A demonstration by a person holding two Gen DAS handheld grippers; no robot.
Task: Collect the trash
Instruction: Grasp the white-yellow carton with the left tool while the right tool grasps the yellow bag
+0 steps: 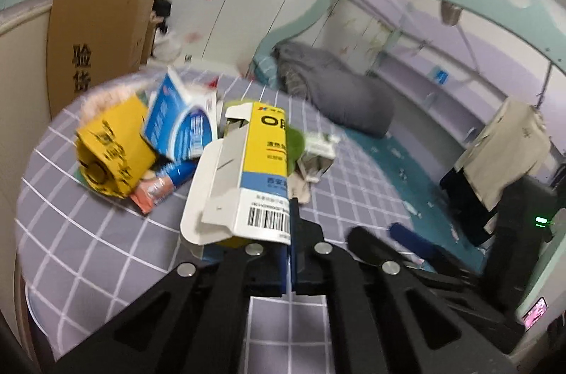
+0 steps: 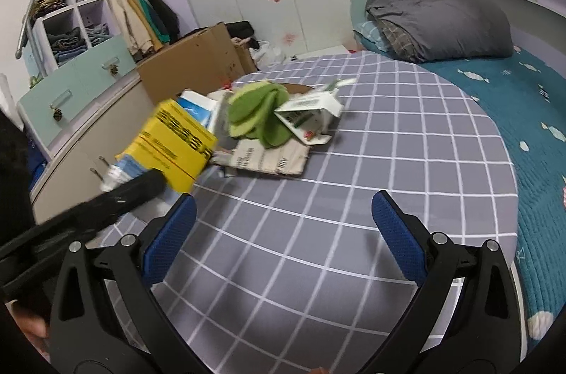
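My left gripper (image 1: 288,225) is shut on a yellow, white and blue medicine carton (image 1: 258,176) with a barcode, held above the grey checked bedsheet (image 1: 106,232). Behind it lie a yellow box (image 1: 109,155), a blue and white box (image 1: 180,126) and an orange wrapper (image 1: 152,193). My right gripper (image 2: 283,225) is open and empty over the sheet (image 2: 353,197). In the right wrist view the trash pile holds green pads (image 2: 258,112), a green and white carton (image 2: 311,112), flattened cardboard (image 2: 269,158) and the yellow box (image 2: 173,144). The left gripper's arm (image 2: 106,204) reaches in at left.
A large brown cardboard box (image 1: 95,48) stands beside the bed at the left, also in the right wrist view (image 2: 191,63). A folded grey duvet (image 2: 442,27) lies at the bed's head on a teal quilt (image 2: 513,98). Shelves and hanging clothes (image 2: 134,13) stand behind.
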